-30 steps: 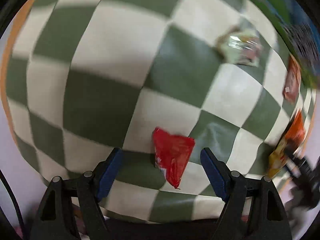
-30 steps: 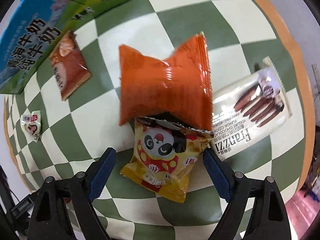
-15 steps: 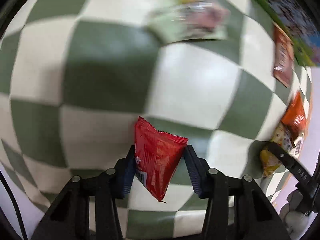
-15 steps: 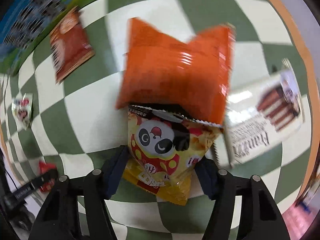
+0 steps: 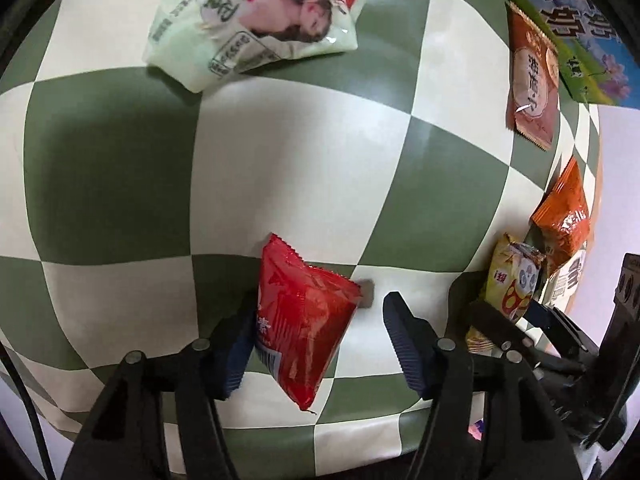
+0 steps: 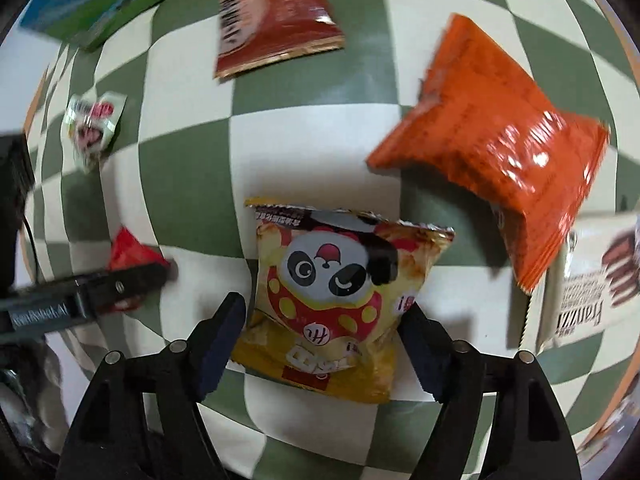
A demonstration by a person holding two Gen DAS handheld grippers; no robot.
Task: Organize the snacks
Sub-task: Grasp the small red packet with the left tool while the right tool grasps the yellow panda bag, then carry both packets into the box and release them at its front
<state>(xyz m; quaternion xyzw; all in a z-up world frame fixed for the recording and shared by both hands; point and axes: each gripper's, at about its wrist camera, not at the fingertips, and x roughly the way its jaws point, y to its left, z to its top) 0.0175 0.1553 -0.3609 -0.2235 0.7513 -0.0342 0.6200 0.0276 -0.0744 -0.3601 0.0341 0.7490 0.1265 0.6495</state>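
my left fingers (image 5: 320, 344) stand spread, having just been opening, with the red snack packet (image 5: 304, 320) between them: its left edge lies against my left pad, while a clear gap shows between its right corner and my right pad. the red packet's long axis runs from a crimped end pointing away from me, up the view, to a tapered corner pointing back toward me and slightly right. it lies on the green-and-white checked bench (image 5: 300, 152). my right fingers (image 6: 324, 340) have also just been opening, and the yellow panda packet (image 6: 336, 300) sits between them, upright in the view with its crimped top edge pointing away from me and its long axis running along my fingers; the pads sit at its lower sides, and i cannot tell whether they press it. just beyond it to the right lies the orange packet (image 6: 496, 148), tilted, its long axis slanting from upper left to lower right, with one end overlapping the white cookie packet (image 6: 592, 280) at the right edge. farther off lies a brown packet (image 6: 272, 16), close to a blue-and-green carton (image 6: 100, 12). a pale green packet (image 5: 256, 20) lies well apart from the red one, at the top of my left view.
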